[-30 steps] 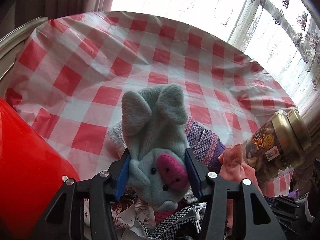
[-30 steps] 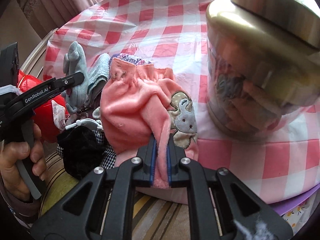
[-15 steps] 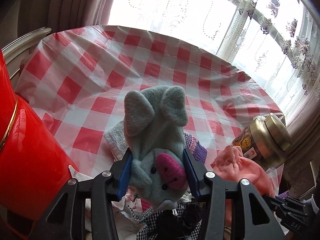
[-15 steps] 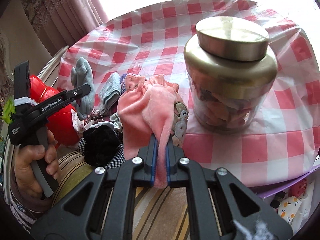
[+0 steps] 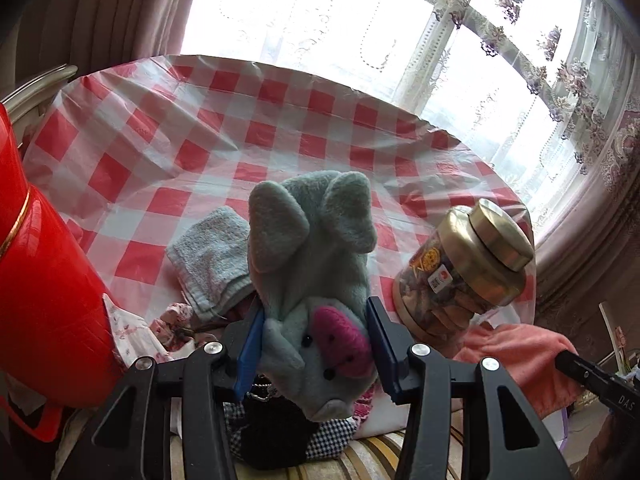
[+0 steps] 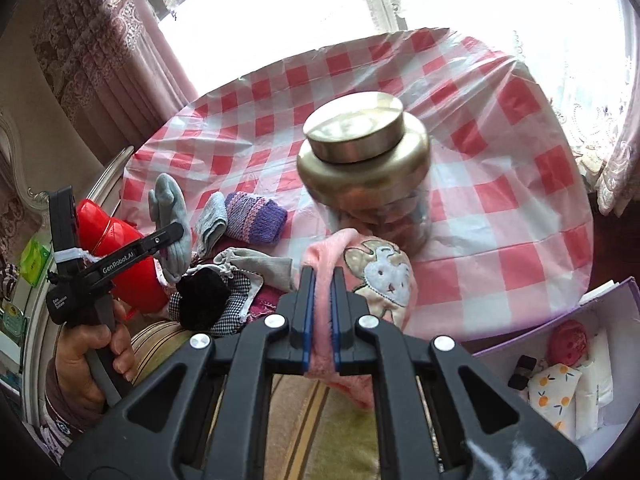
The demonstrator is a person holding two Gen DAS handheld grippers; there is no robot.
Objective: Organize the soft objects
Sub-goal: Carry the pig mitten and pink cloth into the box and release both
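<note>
Two soft items are held clear of the pile.
The left tool (image 5: 316,344) pinches the grey plush (image 5: 316,280); the right tool (image 6: 319,316) is pressed onto the pink garment (image 6: 372,276), probably for sorting.

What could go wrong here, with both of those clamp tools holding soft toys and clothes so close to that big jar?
1. The right gripper pinches only a thin fold of the pink garment, which hangs right beside the gold-lidded jar; swinging it could knock the jar.
2. The left gripper squeezes the grey plush toy at its head alone, so it might slip out.
3. Loose clothes piled at the table edge could snag and get dragged off.
</note>
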